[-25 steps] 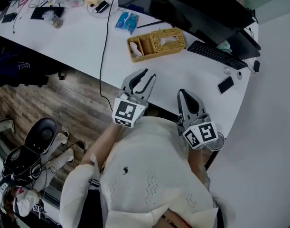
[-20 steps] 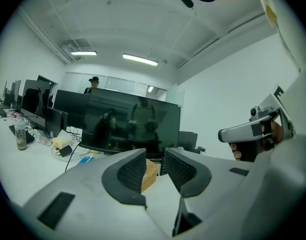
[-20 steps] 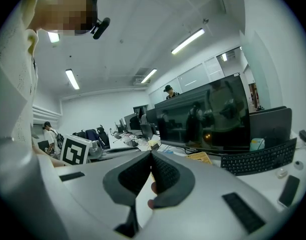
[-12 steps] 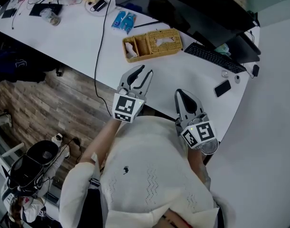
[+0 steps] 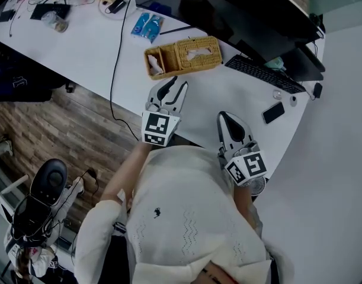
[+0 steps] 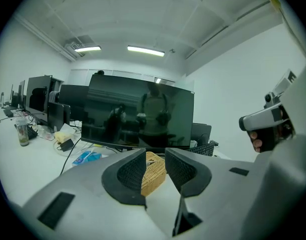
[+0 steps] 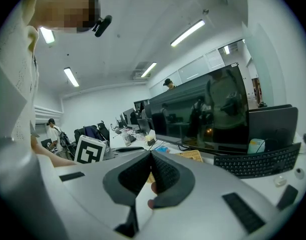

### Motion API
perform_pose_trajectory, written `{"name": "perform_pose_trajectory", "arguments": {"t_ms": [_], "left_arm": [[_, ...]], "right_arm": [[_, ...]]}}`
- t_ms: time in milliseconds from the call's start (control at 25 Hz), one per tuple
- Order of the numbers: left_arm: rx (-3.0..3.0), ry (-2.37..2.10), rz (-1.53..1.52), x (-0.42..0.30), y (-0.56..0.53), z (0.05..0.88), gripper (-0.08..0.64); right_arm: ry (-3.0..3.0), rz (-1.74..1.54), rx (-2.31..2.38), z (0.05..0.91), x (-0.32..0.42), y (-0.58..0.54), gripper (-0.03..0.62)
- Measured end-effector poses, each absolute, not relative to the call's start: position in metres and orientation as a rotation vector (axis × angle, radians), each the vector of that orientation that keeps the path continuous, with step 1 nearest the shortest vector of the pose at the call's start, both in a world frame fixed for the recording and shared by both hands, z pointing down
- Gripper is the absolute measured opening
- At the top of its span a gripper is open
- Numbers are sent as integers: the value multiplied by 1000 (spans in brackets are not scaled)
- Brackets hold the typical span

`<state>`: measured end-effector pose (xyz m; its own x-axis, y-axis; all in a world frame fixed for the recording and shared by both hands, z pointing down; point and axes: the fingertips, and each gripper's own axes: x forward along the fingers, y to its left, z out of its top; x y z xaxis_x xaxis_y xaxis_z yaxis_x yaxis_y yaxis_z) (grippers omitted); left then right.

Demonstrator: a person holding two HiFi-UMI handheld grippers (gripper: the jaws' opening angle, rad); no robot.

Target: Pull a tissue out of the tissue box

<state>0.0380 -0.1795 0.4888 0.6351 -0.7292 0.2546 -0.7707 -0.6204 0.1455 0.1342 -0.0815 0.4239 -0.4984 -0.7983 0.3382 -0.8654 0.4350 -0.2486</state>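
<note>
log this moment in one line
phase: pre-grasp | left gripper: open, empty, short of tissue box | right gripper: shut | tissue: untouched, in box

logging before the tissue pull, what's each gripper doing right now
Left gripper: open, holding nothing.
Right gripper: shut, nothing between its jaws.

The tissue box (image 5: pixel 211 58) is a long, tan, woven basket. It lies flat on the white counter (image 5: pixel 98 46). A white tissue (image 5: pixel 196 53) shows in the slot on top. One end is an open pocket with something white inside.
</note>
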Motion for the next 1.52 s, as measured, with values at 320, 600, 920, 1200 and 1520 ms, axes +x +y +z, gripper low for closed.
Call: {"name": "perform_pose_trajectory", "arguments": {"t_ms": [320, 600, 920, 1200, 1520], "left_arm": [[2573, -1210, 318, 55, -208, 516, 117], [2483, -1219, 356, 63, -235, 542, 123], [2412, -1240, 441, 71, -260, 569, 126], [2389, -1237, 502, 80, -276, 590, 133], [2363, -1226, 547, 88, -286, 604, 133]], "right_arm": [[-2468, 622, 1475, 434, 147, -96, 2], [-2435, 657, 1490, 443, 156, -105, 2], [-2401, 687, 1497, 450, 165, -114, 2], [-2389, 709, 1489, 458, 171, -123, 2], [-2377, 729, 1492, 461, 179, -125, 2]]}}
